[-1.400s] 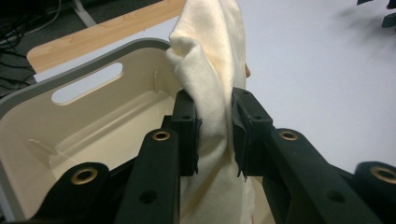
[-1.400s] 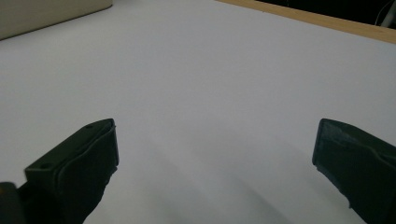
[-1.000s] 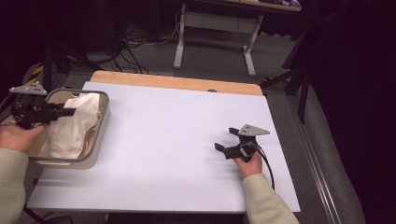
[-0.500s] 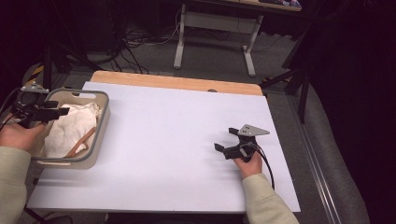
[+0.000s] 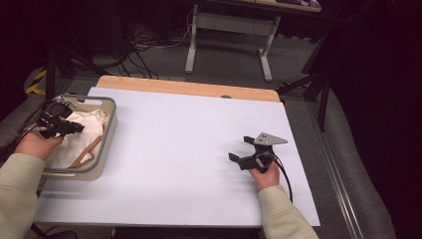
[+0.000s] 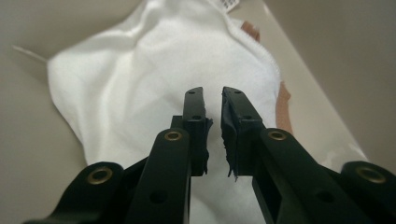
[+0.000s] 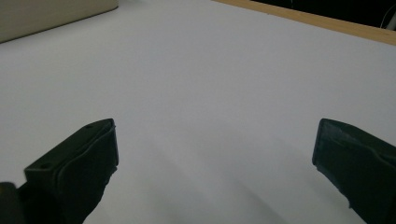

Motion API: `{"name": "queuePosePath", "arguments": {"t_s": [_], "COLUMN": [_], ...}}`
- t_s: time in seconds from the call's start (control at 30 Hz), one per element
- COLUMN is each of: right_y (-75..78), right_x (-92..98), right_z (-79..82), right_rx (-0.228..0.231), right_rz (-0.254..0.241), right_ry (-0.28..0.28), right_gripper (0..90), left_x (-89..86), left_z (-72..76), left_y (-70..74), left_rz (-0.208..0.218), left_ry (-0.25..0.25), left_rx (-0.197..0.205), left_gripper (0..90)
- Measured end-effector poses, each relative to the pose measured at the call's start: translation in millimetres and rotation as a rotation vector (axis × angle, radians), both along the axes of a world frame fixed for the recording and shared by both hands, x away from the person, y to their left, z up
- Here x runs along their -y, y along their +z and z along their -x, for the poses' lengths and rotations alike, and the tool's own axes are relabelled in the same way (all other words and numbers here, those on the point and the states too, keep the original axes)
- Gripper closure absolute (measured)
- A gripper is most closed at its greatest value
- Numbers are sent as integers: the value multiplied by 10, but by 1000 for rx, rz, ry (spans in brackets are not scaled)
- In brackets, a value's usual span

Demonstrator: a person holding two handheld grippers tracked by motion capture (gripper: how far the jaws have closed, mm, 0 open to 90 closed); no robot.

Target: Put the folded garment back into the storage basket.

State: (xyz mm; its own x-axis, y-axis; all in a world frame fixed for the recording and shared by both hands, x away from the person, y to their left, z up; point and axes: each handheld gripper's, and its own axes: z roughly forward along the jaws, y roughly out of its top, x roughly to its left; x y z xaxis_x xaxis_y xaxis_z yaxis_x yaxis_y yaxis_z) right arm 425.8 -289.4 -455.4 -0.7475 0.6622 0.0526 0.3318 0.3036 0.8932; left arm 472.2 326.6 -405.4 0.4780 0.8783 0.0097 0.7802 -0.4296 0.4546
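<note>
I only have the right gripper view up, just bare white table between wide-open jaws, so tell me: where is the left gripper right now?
Observer: The left gripper is over a beige bin at the left edge of the table.
Operator: What's in that bin?
Observer: A crumpled white cloth, with a tan strip at its edge.
Operator: Has it grabbed the cloth?
Observer: Not yet. Its jaws have just been closing to a narrow gap, with nothing between them, and they point at the cloth.
</note>
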Motion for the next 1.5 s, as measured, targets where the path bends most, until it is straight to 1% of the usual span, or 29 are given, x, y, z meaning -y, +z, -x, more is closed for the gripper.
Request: {"name": "queuePosePath", "arguments": {"t_s": [0.07, 0.13, 0.2, 0.23, 0.3, 0.33, 0.37, 0.5, 0.57, 0.67, 0.73, 0.87, 0.93, 1.03, 1.13, 1.2, 1.27, 1.33, 1.4, 1.47, 1.5], "right_y": [-6, -9, -8, -7, -7, -8, -9, -8, -8, -7, -6, -5, -4, -4, -2, -2, -3, -3, -2, -2, -2], "right_x": [-11, -26, -26, -24, -16, -17, -23, -21, -18, -21, -19, -20, -19, -17, -18, -16, -19, -20, -19, -15, -14], "right_z": [-2, 1, 2, 2, -1, -1, 0, 0, -2, 1, 1, 2, 2, 2, 4, 3, 3, 2, 3, 1, 1], "right_rx": [-1, 2, 3, 1, 2, 2, 0, 0, 2, 0, 0, 0, 0, -1, -1, -1, -2, -1, -1, 1, 1], "right_rz": [2, 10, 11, 7, 9, 9, 7, 6, 7, 6, 5, 5, 5, 4, 1, 0, -3, -3, -6, -5, -6], "right_ry": [4, 10, 11, 7, 6, 6, 6, 7, 8, 7, 7, 8, 8, 10, 11, 15, 15, 17, 18, 19, 20], "right_gripper": [9, 9, 9, 9, 9, 9, 9, 9, 9, 9, 9, 9, 9, 9, 9, 9, 9, 9, 9, 9, 9], "left_x": [32, 38, 50, 62, 82, 95, 106, 144, 163, 196, 215, 196, 193, 192, 171, 135, 94, 54, 26, 14, 17], "left_z": [-6, -29, -46, -47, -41, -37, -32, -27, -35, -44, -42, -57, -58, -54, -21, 13, 50, 90, 139, 195, 222], "left_y": [-45, -90, -137, -154, -168, -174, -177, -179, -186, -191, -194, -189, -184, -177, -132, -82, -20, 57, 139, 225, 256], "left_rz": [-44, -40, -33, -32, -40, -39, -31, -21, -1, 1, -7, -2, -12, -14, -3, 14, 42, 84, 145, 168, 184], "left_ry": [-1, 6, -8, -16, -38, -51, -57, -82, -102, -111, -124, -122, -113, -110, -106, -103, -92, -78, -56, -51, -46], "left_rx": [-7, -41, -76, -84, -88, -89, -99, -103, -103, -103, -97, -90, -74, -70, -60, -42, -17, 15, 36, 90, 103], "left_gripper": [765, 776, 796, 807, 823, 833, 847, 857, 855, 852, 839, 828, 796, 764, 721, 701, 674, 637, 613, 567, 546]}}
